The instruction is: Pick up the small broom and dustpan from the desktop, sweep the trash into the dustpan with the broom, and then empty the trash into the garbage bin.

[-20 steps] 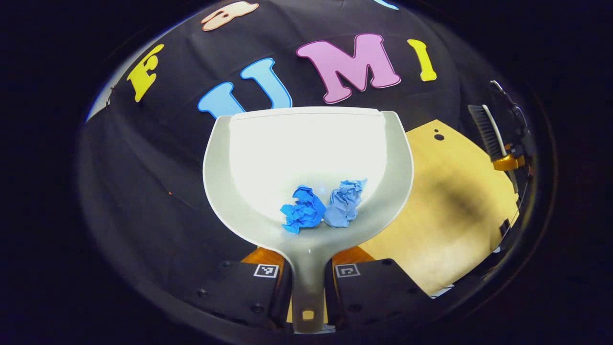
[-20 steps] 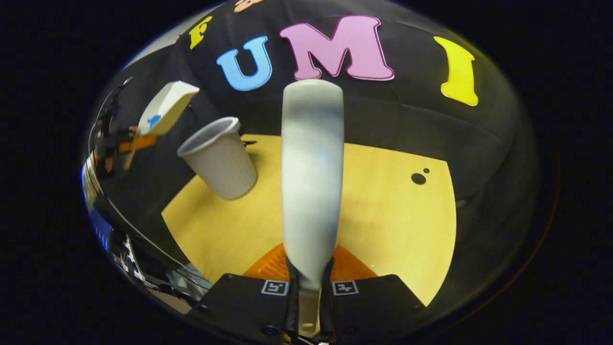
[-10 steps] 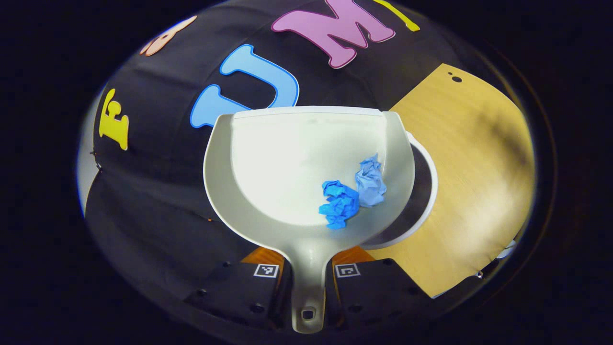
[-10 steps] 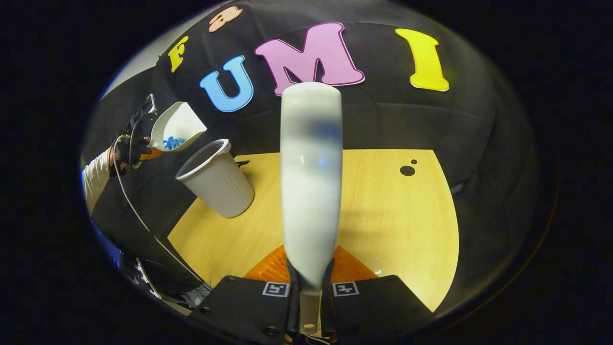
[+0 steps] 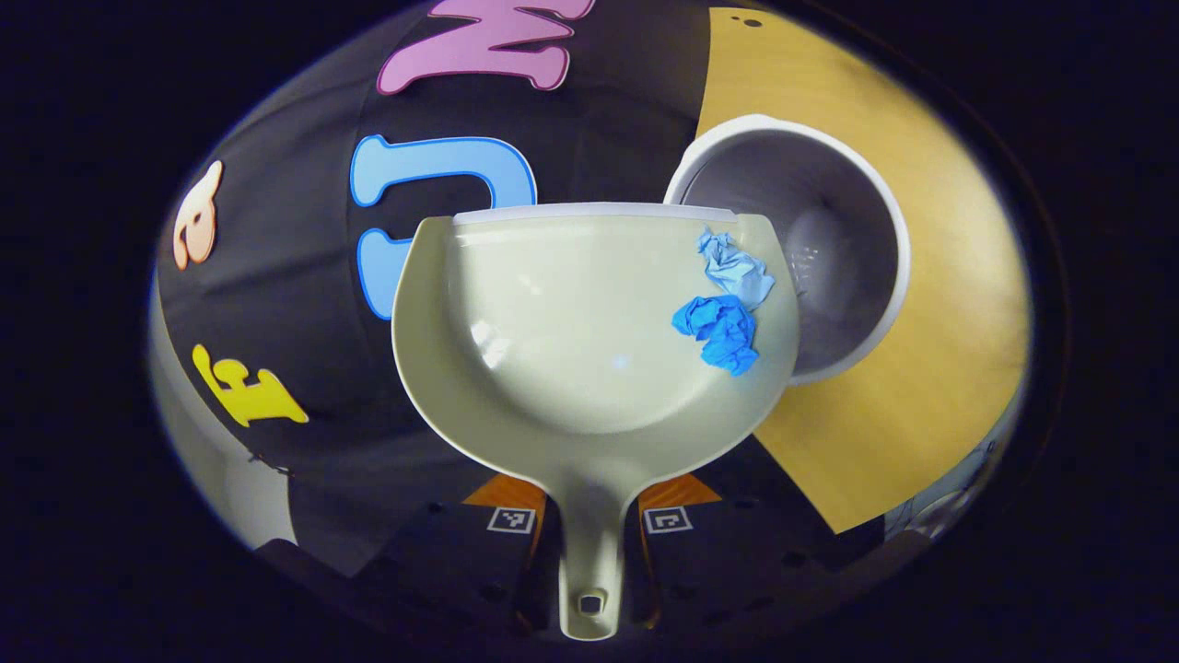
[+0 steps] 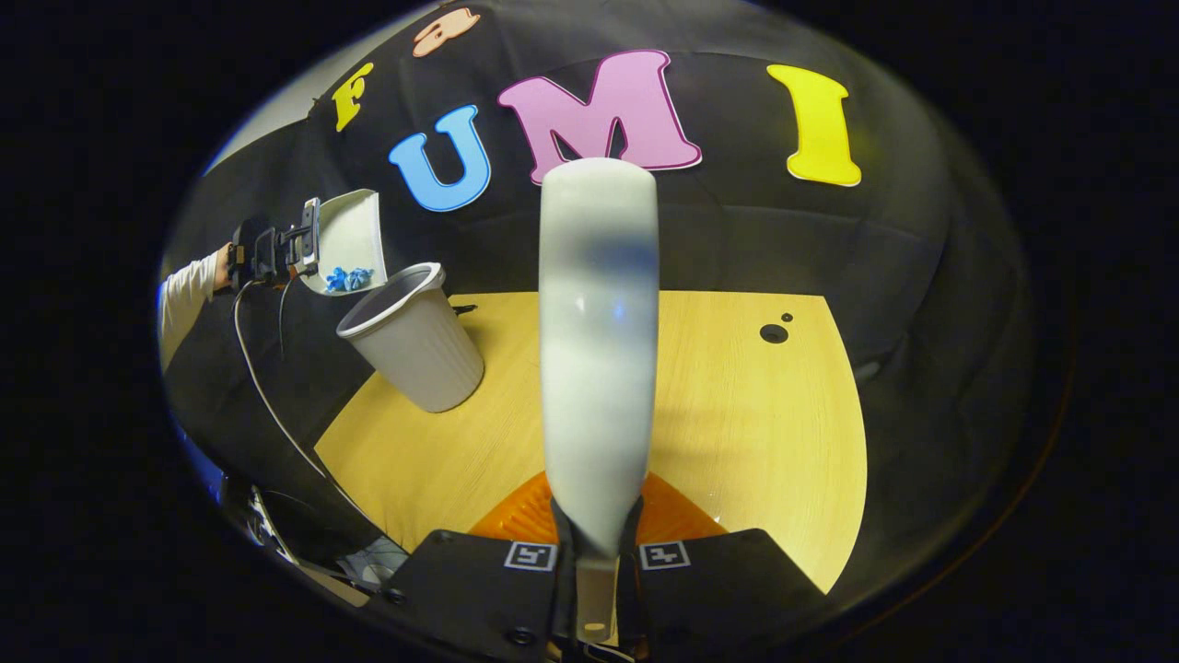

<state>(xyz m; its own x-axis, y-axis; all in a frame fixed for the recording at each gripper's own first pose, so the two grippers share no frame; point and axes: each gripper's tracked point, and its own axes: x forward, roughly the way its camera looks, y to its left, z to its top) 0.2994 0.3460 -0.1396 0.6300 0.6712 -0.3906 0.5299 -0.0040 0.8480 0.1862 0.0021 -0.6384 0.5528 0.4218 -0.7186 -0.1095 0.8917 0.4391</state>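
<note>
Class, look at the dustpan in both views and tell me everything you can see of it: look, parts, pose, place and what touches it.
The dustpan looks like smooth cream plastic, a wide scoop with raised side walls, a straight front lip and a narrow handle with a hanging hole. The left gripper is shut on that handle. The pan is tipped sideways above the white garbage bin, and two crumpled blue paper balls lie against its lower side wall, above the bin's mouth.

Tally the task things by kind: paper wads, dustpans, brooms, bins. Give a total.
Blue paper wads: 2, a light one and a darker one
Dustpan: 1
Broom: 1
Garbage bin: 1
Total: 5
</note>
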